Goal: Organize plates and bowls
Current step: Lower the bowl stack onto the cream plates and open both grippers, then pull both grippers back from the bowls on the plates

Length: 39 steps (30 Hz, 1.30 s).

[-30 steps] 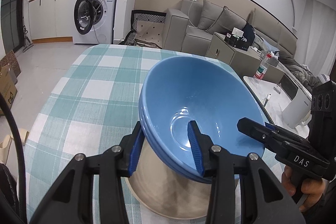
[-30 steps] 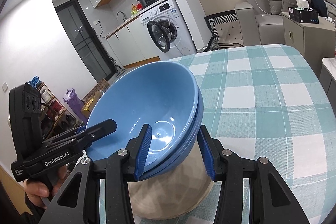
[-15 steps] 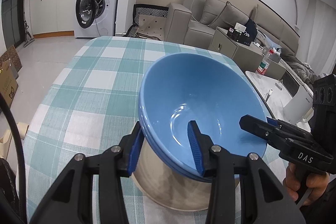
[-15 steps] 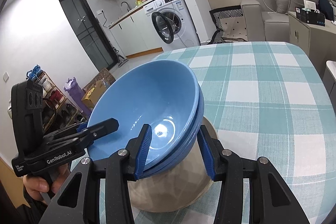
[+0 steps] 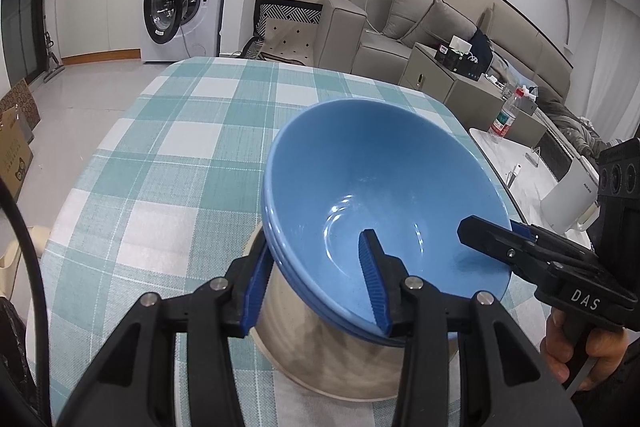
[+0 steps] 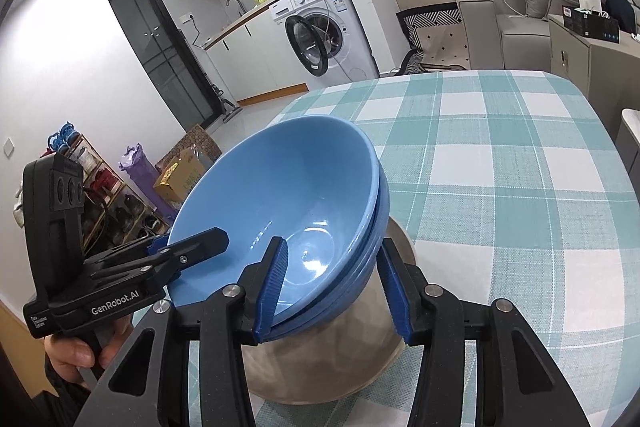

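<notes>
Your left tongs [image 5: 316, 283] and right tongs [image 6: 332, 283] each clench opposite rims of the nested blue bowls [image 5: 380, 195], held tilted over the steel bowl [image 5: 328, 351] on the table [image 5: 168, 147]. Uneven lowering could slip the stack. Only the right view shows your left hand [image 6: 76, 351].

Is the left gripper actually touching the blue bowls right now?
Cannot tell. In the left wrist view the left gripper straddles the rim of the blue bowls, one pad inside, one outside, but neither view plainly shows contact or gap.
</notes>
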Each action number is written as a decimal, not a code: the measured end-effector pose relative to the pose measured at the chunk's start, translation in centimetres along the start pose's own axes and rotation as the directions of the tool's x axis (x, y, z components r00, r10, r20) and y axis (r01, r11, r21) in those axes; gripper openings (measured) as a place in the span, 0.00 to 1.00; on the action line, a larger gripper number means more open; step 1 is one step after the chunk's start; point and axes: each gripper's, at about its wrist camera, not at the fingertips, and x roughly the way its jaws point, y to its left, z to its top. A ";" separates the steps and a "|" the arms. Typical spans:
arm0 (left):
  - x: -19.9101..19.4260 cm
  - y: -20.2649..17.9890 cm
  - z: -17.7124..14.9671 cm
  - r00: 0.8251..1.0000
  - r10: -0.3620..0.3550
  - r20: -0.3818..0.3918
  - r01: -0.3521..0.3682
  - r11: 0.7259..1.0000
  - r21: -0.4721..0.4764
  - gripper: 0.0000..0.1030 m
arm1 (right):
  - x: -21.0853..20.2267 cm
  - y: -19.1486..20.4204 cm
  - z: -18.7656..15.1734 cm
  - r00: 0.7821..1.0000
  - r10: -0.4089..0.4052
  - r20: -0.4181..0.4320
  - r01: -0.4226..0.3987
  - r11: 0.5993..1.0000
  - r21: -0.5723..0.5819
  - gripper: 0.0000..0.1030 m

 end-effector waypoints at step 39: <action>-2.8 1.4 0.5 0.978 0.054 0.200 -0.076 0.992 0.105 1.00 | -2.0 1.7 0.4 0.992 -0.009 0.130 0.019 0.997 -0.076 0.99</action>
